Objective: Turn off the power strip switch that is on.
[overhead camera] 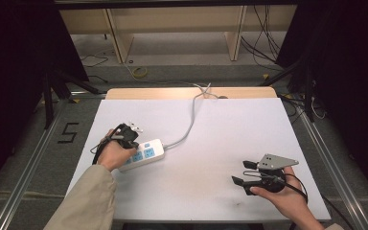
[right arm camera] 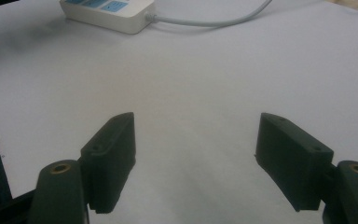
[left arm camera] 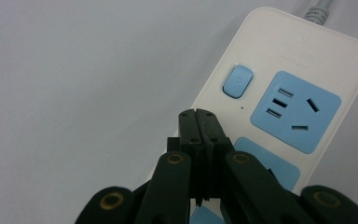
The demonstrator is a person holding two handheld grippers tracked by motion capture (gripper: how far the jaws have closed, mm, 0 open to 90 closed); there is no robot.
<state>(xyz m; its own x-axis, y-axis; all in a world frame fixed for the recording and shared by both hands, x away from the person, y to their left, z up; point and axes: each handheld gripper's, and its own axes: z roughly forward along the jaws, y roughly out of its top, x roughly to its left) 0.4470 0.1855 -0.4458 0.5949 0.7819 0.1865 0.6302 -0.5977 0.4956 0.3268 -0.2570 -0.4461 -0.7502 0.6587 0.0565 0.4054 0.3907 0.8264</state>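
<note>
A power strip [overhead camera: 146,153] is laid on the left half of the table [overhead camera: 211,143], angled so that its far end points toward the middle. From that far end a cord [overhead camera: 188,125] is run away across the table to its far edge. The left gripper [overhead camera: 127,136] is held over the strip's near-left part (its jaws are pressed together above the strip's edge, just beside the switch [left arm camera: 237,81]). The right gripper [overhead camera: 243,172] is kept well apart, near the table's near-right corner, jaws spread.
</note>
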